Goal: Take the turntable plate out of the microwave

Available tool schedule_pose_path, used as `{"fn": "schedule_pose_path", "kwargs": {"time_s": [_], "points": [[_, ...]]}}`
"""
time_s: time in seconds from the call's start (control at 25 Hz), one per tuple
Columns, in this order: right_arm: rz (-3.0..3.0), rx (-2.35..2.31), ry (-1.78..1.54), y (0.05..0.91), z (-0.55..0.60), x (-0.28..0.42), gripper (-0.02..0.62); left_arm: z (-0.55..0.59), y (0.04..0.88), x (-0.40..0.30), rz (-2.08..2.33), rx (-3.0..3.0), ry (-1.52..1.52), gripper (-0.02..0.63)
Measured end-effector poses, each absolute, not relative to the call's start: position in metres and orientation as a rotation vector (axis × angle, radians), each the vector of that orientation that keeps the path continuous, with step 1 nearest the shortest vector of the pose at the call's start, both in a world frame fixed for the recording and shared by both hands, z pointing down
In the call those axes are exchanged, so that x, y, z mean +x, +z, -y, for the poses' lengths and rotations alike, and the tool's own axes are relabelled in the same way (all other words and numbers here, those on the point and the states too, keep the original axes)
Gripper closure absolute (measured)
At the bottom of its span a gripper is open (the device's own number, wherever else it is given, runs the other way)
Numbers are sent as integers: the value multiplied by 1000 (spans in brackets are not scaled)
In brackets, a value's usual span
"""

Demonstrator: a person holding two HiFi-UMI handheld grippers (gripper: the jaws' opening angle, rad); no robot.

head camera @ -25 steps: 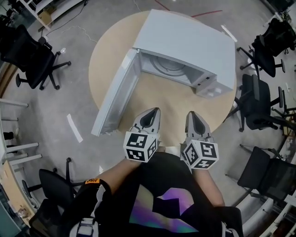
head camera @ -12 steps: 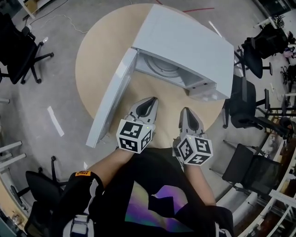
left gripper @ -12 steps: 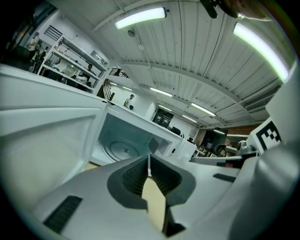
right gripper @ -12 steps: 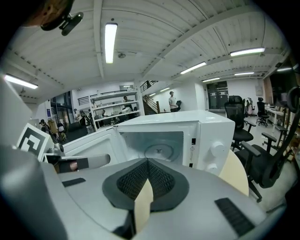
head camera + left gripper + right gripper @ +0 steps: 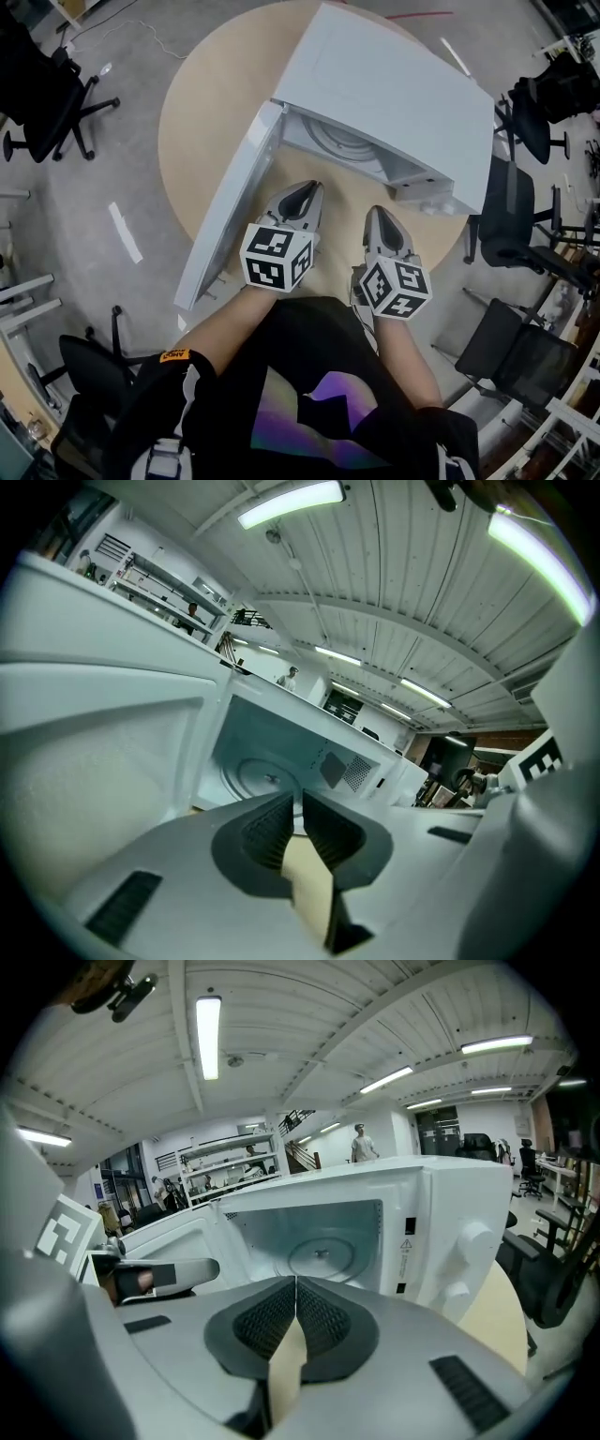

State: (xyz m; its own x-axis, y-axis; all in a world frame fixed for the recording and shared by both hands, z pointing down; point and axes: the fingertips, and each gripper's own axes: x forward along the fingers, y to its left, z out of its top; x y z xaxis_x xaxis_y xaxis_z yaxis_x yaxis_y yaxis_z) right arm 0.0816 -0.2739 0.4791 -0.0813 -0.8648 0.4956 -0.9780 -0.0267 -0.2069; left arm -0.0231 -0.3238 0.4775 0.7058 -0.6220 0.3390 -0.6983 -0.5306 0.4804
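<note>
Turntable plate sits inside the open microwave, far from me. I see my left gripper empty, jaws a slit apart. My right gripper is pressed closed, empty.

No wording is legible: the warning-triangle sticker on the microwave and the orange sleeve tag are too small to read.

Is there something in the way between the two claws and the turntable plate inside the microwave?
Nothing visible. The door is swung open to the left, the turntable plate lies alone in the cavity, and only bare table separates the left claw and right claw from the opening.
</note>
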Motion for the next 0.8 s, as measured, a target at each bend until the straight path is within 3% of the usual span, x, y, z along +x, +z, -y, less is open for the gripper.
{"fn": "schedule_pose_path", "kwargs": {"time_s": [0.48,0.64,0.8], "points": [[2156,1877,1016,522,332,93,575,378,528,1,1024,2152,198,492],[2200,1823,1095,530,340,93,511,399,548,10,1047,2098,216,483],[2214,1787,1131,537,347,92,500,416,566,13,1080,2045,236,476]]}}
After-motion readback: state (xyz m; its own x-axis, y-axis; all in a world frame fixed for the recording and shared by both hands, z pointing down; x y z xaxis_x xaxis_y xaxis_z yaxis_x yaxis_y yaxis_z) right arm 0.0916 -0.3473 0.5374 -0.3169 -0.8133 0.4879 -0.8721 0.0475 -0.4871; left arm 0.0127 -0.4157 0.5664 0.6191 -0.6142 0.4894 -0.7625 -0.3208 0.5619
